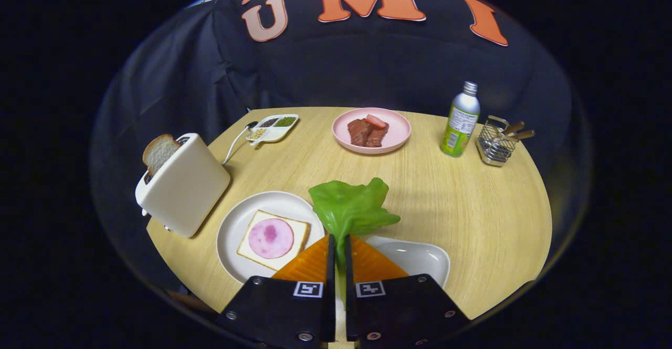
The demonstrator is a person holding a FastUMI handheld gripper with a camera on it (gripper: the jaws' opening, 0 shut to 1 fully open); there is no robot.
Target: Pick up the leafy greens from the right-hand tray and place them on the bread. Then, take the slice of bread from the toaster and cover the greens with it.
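Pinching the leafy greens (350, 208), the fingers (339, 244) hang seemingly above the right-hand tray (420, 257).

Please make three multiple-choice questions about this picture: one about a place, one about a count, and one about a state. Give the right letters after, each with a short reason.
1. Where does the bread slice with the round pink meat lie?
A. on the white plate beside the toaster
B. on the pink plate
C. in the wire basket

2. How many slices stand in the toaster?
A. none
B. one
C. three

3. What is the gripper doing?
A. open above the bottle
B. shut on the leafy greens
C. shut on the spoon

Answers: 1 A, the bread slice rests on the white plate next to the toaster. 2 B, a single slice sticks up. 3 B, the gripper has both fingers pressed on the stem of the leafy greens.
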